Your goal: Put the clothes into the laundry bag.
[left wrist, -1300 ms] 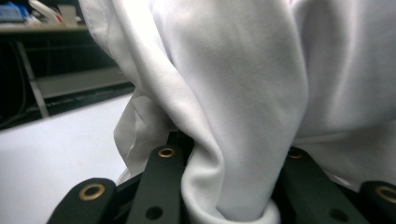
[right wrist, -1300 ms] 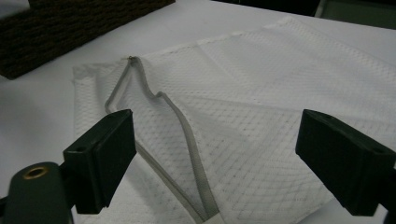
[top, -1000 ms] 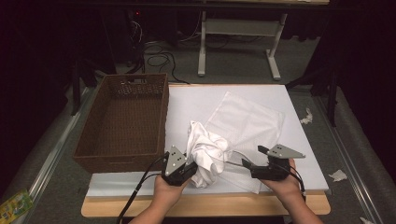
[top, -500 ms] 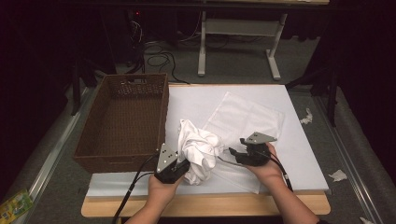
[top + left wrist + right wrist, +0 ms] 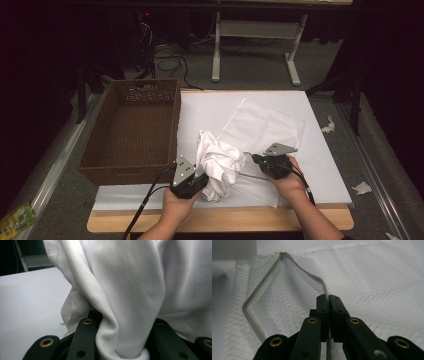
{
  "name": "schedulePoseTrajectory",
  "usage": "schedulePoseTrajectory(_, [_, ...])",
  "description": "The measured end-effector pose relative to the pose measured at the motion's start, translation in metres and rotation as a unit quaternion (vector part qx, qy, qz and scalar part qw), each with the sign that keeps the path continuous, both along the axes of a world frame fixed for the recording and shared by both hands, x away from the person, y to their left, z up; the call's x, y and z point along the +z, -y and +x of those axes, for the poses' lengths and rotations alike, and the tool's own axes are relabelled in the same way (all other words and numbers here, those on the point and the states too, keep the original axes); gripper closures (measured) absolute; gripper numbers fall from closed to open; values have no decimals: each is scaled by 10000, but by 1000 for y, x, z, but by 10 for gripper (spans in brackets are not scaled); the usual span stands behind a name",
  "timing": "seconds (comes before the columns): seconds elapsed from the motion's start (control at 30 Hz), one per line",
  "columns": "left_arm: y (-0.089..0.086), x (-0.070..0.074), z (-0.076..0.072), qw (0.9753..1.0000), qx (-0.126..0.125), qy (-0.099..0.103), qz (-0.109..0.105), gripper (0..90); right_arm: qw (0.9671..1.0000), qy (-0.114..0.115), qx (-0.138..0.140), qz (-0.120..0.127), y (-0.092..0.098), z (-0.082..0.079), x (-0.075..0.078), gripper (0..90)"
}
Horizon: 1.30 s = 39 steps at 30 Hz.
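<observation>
A crumpled white cloth (image 5: pixel 220 162) hangs bunched over the white table cover, near the front. My left gripper (image 5: pixel 204 180) is shut on its lower end; in the left gripper view the cloth (image 5: pixel 125 285) spills up out of the left gripper (image 5: pixel 122 340). A flat white mesh bag (image 5: pixel 262 125) lies to the right of the cloth. My right gripper (image 5: pixel 253 159) is shut on the bag's grey zipper edge (image 5: pixel 257 297). In the right gripper view, the right gripper (image 5: pixel 328 298) lifts that edge so the mesh bag (image 5: pixel 374 277) gapes open.
An empty brown wicker basket (image 5: pixel 175 125) stands at the table's left, close beside the cloth. The wooden front edge (image 5: pixel 220 221) runs under my hands. Paper scraps (image 5: pixel 361 188) lie on the floor at right. A white-legged stand (image 5: pixel 216 50) and cables sit beyond the table.
My right gripper has moved left and away from the front edge, pulling the bag's zipper edge toward the cloth. The left gripper has stayed nearly in place with the cloth.
</observation>
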<state>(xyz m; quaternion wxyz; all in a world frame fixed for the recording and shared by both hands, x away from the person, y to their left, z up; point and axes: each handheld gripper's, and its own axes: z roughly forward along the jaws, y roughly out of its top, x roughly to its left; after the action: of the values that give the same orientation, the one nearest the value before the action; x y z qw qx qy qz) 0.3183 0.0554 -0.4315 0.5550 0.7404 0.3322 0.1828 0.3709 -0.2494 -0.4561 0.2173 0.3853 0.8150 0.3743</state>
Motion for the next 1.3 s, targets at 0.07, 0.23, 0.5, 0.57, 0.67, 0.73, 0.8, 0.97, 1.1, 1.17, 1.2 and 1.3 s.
schedulePoseTrajectory(0.07, [3,-2,-1,10000,-41,-20,23,708,9999,12,-45,92,1,0,2,881])
schedulePoseTrajectory(0.23, [10,-5,-3,9998,-171,-69,89,708,9999,84,-27,136,2,-1,8,881])
schedulePoseTrajectory(0.5, [28,-12,-3,9989,-390,-70,254,709,9985,214,-100,491,6,-2,22,881])
schedulePoseTrajectory(0.57, [39,-18,5,9981,-435,-240,357,709,9978,267,-113,595,9,-4,29,881])
schedulePoseTrajectory(0.67, [51,-25,11,9968,-453,-230,623,709,9967,360,-97,718,10,-6,35,881])
schedulePoseTrajectory(0.73, [55,-27,13,9963,-447,-229,700,709,9964,379,-102,745,10,-7,37,881])
schedulePoseTrajectory(0.8, [62,-29,18,9951,-411,-247,862,710,9955,456,-77,824,9,-9,41,882])
schedulePoseTrajectory(0.97, [65,-27,33,9941,-185,-329,1021,696,9940,599,42,918,5,-17,51,882])
schedulePoseTrajectory(1.1, [60,-29,35,9956,-171,-487,784,555,9937,691,111,876,4,-22,54,882])
schedulePoseTrajectory(1.17, [58,-28,32,9962,-168,-467,711,393,9939,662,103,873,5,-22,52,881])
schedulePoseTrajectory(1.2, [54,-26,30,9959,-259,-588,642,279,9942,626,77,865,7,-22,50,881])
schedulePoseTrajectory(1.3, [51,-24,26,9963,-364,-548,558,271,9943,628,74,861,9,-22,50,881])
